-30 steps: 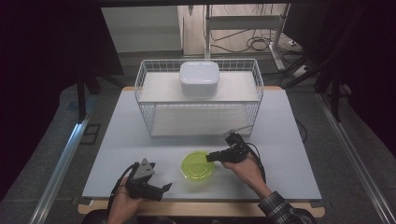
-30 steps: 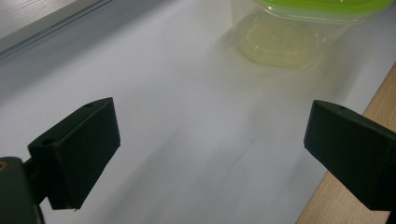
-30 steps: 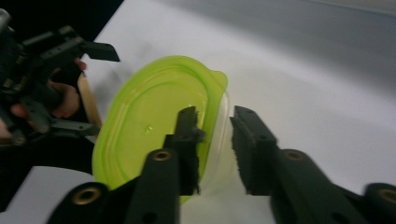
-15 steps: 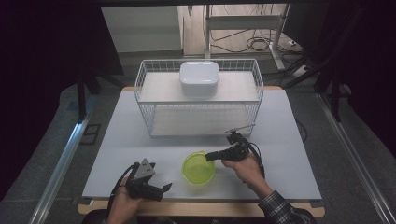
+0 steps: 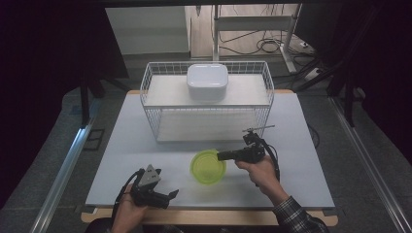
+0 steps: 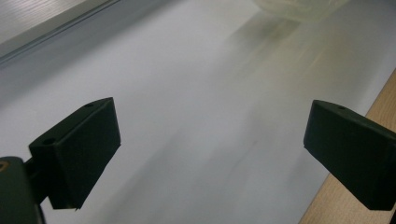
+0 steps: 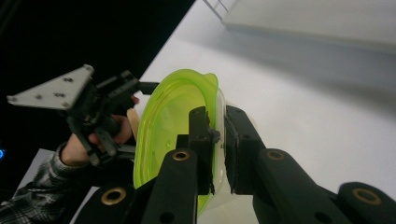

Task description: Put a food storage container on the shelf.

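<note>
A translucent yellow-green bowl [image 5: 208, 166] is at the front middle of the white table [image 5: 301, 145]. My right gripper [image 5: 219, 156] reaches it from the right; its jaws have just been closing and are shut on the bowl's rim. In the right gripper view the bowl [image 7: 168, 116] stands tilted on edge, with its wall pinched by the right gripper [image 7: 215, 114]. My left gripper [image 5: 171, 196] rests near the table's front edge, left of the bowl, open. Nothing is between the jaws of the left gripper [image 6: 210, 140], and the table lies beyond them.
A white wire basket [image 5: 143, 92] stands at the back middle of the table with a white lidded box [image 5: 207, 81] at its top. The table's wooden front edge [image 6: 378, 102] is close to my left gripper. The left gripper [image 7: 93, 107] and its hand appear beyond the bowl.
My right gripper has risen slightly with the bowl's rim in it, and the bowl has lifted and tilted a little. The left gripper has stayed in place.
</note>
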A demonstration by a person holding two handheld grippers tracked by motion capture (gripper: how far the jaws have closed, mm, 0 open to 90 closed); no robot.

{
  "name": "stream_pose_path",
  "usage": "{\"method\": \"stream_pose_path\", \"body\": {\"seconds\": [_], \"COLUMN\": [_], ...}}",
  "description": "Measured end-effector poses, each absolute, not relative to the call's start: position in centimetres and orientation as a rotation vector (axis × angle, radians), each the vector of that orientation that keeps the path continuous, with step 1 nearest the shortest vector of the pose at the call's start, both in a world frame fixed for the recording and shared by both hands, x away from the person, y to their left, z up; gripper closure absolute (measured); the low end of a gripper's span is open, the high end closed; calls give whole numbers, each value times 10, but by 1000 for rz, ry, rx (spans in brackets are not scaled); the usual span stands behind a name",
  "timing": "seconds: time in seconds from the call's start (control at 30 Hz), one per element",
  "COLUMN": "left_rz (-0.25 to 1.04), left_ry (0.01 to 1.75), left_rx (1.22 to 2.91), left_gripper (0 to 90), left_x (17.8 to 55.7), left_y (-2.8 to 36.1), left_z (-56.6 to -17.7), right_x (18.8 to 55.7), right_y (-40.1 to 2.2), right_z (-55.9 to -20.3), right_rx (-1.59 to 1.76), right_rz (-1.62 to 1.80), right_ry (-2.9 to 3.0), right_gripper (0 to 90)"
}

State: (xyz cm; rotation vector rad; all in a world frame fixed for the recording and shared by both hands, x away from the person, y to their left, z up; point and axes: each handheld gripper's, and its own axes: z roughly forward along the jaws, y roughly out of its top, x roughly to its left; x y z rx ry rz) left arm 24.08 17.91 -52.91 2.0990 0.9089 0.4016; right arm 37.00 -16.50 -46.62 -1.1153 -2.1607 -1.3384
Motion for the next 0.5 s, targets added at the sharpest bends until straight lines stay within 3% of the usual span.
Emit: {"method": "stream_pose_path", "body": {"seconds": [0.5], "left_rz": [400], "left_ry": [910], "left_rx": [2097], "left_gripper": [35], "left_x": [241], "left_y": [179], "left_z": [-529], "right_x": [377], "right_y": [-180], "right_z": [-414], "right_rx": [-1120], "right_rz": [-1488], "right_ry": [-2136], "right_gripper": [826]}}
